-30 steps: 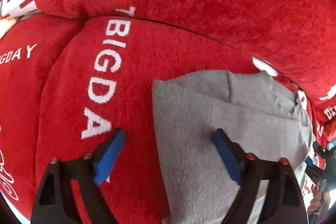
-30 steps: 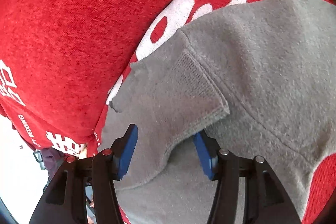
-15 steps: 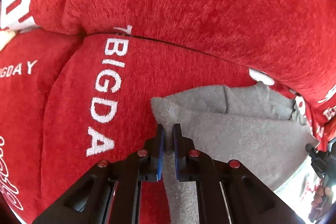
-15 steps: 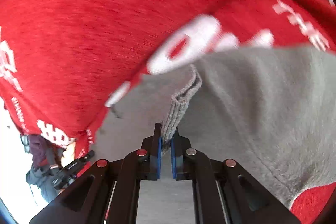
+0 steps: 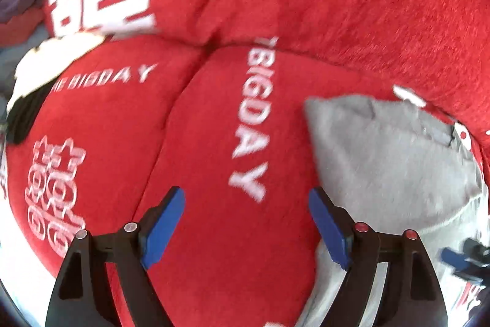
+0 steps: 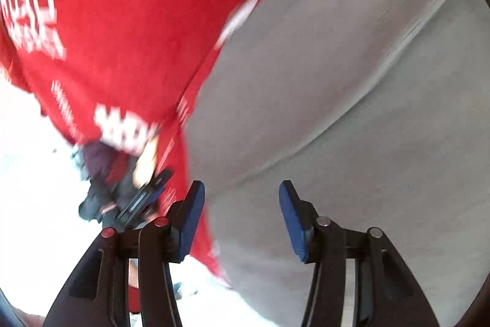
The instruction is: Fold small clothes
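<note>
With the left gripper (image 5: 246, 222) and right gripper (image 6: 242, 218) both just opened and holding nothing, the grey garment (image 5: 389, 161) lies at frame right on the red cover (image 5: 199, 173), so the next pinch should take an outer edge squarely.

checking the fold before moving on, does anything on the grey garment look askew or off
Nothing stands out. The grey garment lies folded on the red cushion, and both the left gripper and right gripper have just opened, holding nothing.
</note>
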### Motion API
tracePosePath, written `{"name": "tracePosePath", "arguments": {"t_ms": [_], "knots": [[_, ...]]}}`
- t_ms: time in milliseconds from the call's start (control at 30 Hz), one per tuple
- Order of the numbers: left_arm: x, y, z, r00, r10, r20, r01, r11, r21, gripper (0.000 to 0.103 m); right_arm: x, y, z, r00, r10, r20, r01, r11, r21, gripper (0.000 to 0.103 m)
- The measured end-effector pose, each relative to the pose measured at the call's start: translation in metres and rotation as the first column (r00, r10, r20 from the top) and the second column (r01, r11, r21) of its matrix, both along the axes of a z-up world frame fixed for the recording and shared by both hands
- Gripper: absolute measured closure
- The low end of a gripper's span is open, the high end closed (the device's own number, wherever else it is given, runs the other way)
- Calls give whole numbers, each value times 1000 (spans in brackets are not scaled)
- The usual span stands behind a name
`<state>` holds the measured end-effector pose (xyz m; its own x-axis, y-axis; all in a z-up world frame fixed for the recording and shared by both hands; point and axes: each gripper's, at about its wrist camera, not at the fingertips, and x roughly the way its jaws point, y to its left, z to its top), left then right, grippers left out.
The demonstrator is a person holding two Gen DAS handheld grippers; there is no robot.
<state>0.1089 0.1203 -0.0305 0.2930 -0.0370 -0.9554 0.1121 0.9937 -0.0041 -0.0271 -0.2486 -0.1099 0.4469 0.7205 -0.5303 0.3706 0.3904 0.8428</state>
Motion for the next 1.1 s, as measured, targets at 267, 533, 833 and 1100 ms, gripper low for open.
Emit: {"name": "tracePosePath", "arguments": {"t_ms": [267, 533, 833, 1100], "knots": [[-57, 48, -9, 996, 54, -72, -55, 998, -8, 20, 55, 112, -36, 1000, 17, -21, -14, 992, 128, 55], [-78, 63, -13, 992, 83, -98, -81, 996, 28, 20, 73, 146, -42, 997, 61, -37, -59, 997, 49, 97], [-92, 31, 2, 997, 2, -81, -1, 1000, 21, 20, 46, 136, -14, 985, 168, -43, -170, 984, -53, 60], [-100, -32, 14, 992, -99, -72, 96, 995, -36, 20, -9, -19, 18, 984, -172, -38, 153, 941, -302, 51]]}}
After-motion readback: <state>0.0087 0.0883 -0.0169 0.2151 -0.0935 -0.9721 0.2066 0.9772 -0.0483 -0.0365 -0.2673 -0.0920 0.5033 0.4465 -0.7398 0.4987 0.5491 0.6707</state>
